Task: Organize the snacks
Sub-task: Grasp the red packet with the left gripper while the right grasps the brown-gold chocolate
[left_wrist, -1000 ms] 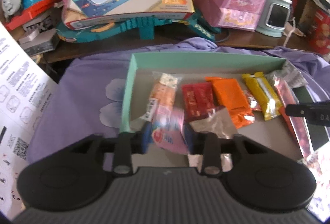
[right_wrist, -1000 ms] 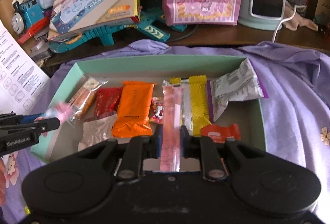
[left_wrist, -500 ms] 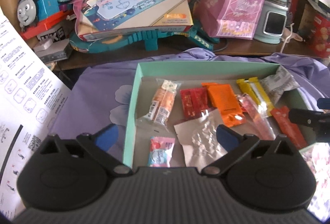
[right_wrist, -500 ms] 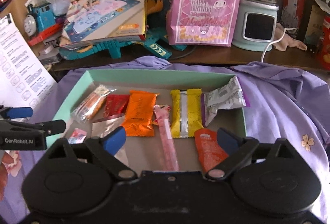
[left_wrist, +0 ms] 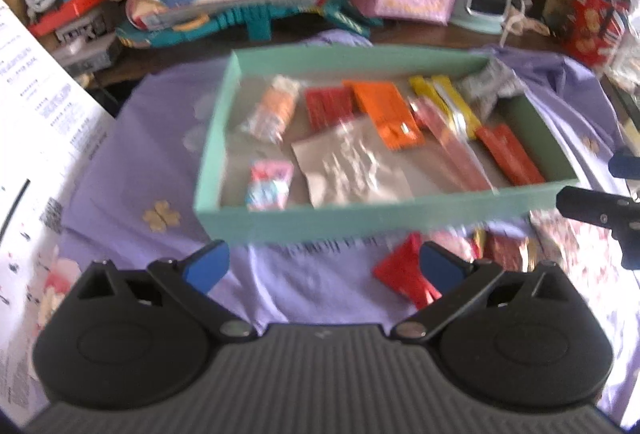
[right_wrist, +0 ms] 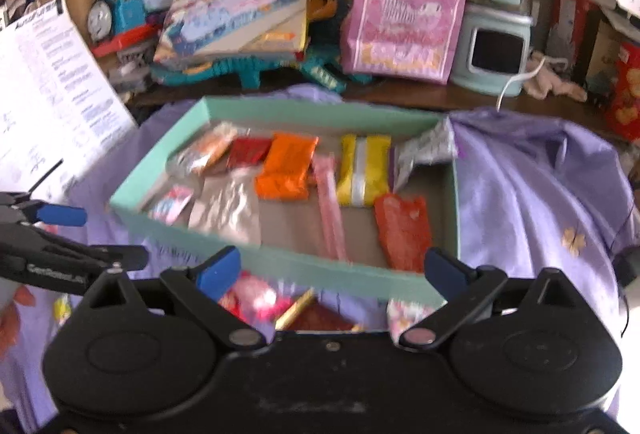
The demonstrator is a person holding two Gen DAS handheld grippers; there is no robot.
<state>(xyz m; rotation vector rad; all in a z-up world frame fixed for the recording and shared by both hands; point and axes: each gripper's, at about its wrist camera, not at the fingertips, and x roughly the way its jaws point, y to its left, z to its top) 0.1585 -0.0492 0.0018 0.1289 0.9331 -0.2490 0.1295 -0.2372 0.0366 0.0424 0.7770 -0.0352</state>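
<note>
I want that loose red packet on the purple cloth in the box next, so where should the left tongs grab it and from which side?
The red packet lies flat on the purple cloth, just outside the near wall of the green box, by the right fingertip of the open left tongs. Come from above and pinch across its narrow width near the raised upper corner; flat film offers little else. Blur hides finer detail.

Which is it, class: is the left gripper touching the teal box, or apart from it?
Apart. The left wrist view shows the left gripper open, with purple cloth visible between its fingertips and the teal box.
</note>
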